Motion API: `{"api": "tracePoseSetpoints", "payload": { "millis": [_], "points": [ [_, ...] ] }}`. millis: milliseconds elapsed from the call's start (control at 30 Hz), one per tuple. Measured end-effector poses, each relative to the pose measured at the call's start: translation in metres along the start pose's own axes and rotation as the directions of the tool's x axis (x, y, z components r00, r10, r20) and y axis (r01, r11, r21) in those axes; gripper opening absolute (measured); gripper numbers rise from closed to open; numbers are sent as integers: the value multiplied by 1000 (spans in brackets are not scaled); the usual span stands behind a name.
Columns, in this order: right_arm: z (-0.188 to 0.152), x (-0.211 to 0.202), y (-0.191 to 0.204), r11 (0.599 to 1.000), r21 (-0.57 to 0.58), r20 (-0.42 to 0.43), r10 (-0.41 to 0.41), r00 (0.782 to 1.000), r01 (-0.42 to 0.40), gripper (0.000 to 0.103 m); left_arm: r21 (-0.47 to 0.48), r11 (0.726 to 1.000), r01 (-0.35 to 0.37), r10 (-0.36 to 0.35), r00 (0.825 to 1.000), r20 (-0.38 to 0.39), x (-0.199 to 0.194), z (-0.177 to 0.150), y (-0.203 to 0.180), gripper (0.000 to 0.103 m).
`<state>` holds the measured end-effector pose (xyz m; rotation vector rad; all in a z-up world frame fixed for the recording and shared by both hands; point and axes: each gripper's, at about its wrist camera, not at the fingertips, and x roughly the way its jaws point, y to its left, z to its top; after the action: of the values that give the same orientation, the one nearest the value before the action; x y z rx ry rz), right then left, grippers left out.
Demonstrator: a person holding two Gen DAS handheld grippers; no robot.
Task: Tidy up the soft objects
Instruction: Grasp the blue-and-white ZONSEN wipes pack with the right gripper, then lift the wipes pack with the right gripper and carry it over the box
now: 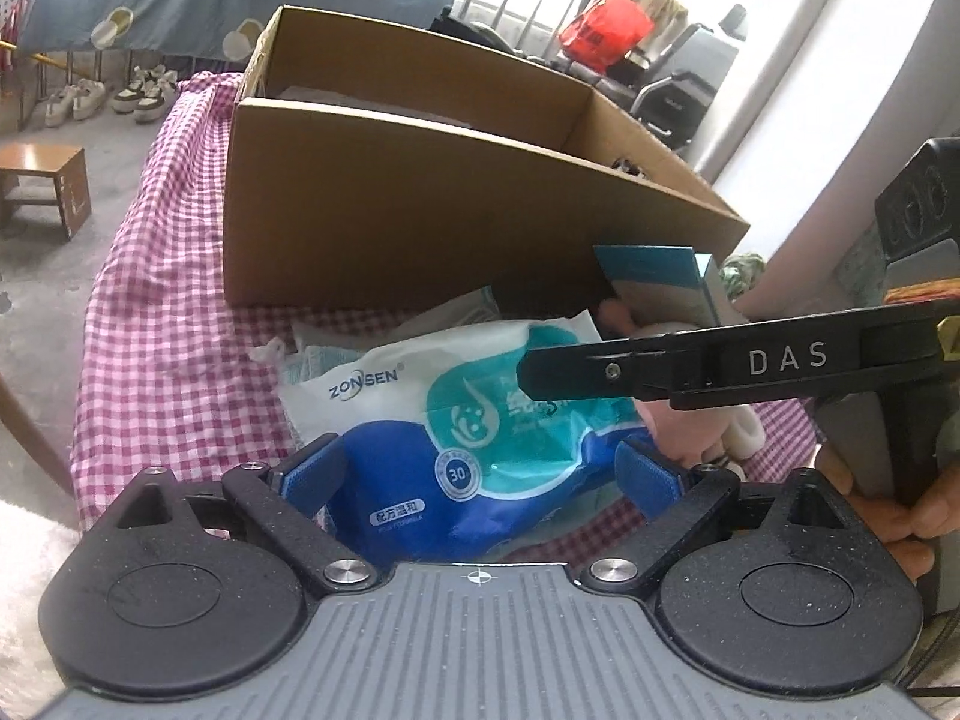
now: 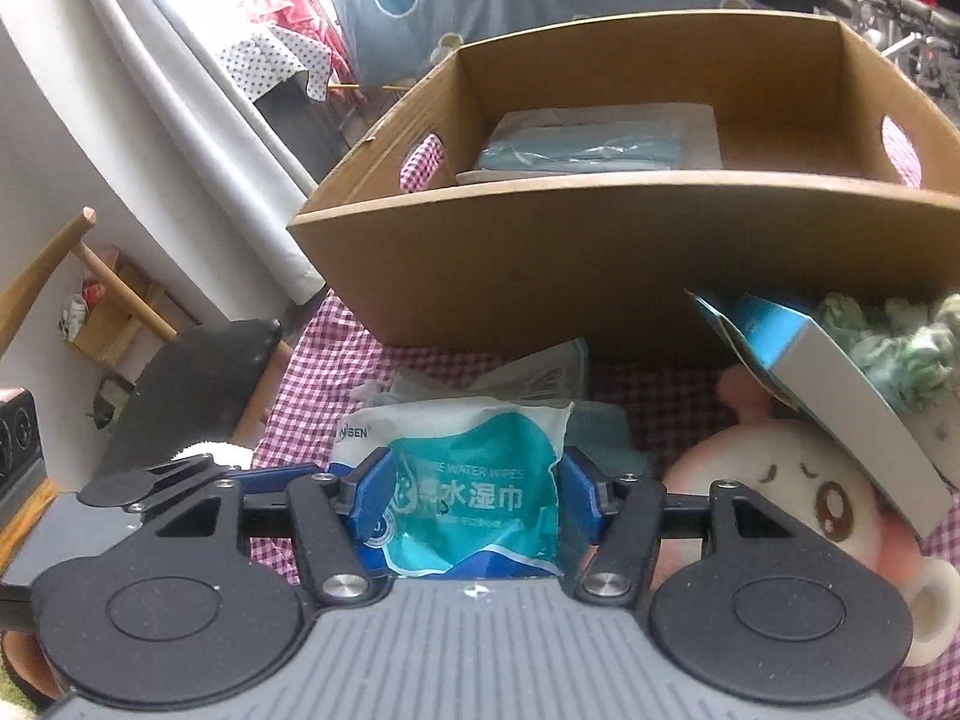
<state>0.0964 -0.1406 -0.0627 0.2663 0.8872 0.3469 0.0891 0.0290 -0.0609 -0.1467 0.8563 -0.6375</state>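
Note:
A wet wipes pack (image 1: 474, 420), white, teal and blue, lies on the pink checked cloth (image 1: 168, 312) in front of a cardboard box (image 1: 420, 210). My left gripper (image 1: 483, 468) stands wide. Its blue pads sit right at the two sides of the pack's near blue end, and I see no dent there. My right gripper (image 1: 528, 378) reaches in from the right over the pack's middle. In the right wrist view my right gripper (image 2: 477, 492) has its pads pressed into the teal part of the pack (image 2: 480, 480), which bulges between them.
The box (image 2: 600, 252) holds a packet of blue masks (image 2: 600, 144). Right of the pack lie a pink and white plush toy (image 2: 780, 498), a blue and white carton (image 2: 840, 390) and a green knitted thing (image 2: 900, 348). More packets (image 1: 456, 312) lie under the pack. A hand (image 1: 888, 516) holds the right gripper's handle.

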Motion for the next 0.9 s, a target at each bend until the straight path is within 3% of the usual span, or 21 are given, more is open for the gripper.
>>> {"api": "tracePoseSetpoints", "payload": {
  "millis": [233, 533, 700, 900],
  "points": [
    [1, 1, 1, 999, 30, 2, 28, 1000, -28, 63, -15, 1000, 2, -2, 1000, 11, 0, -2, 4, 97],
    [6, 14, 7, 1000, 15, 9, 8, 1000, -8, 63, -64, 997, -52, 52, 999, 5, -9, -7, 22, 98],
    [4, 15, 4, 1000, 20, 2, 12, 1000, -12, 63, -90, 996, -24, 19, 998, -52, 5, -9, 26, 98],
    [2, 16, 3, 999, 35, 11, 19, 1000, -19, 55, -55, 998, -8, 7, 1000, -20, 7, -5, 15, 98]
  ]
}}
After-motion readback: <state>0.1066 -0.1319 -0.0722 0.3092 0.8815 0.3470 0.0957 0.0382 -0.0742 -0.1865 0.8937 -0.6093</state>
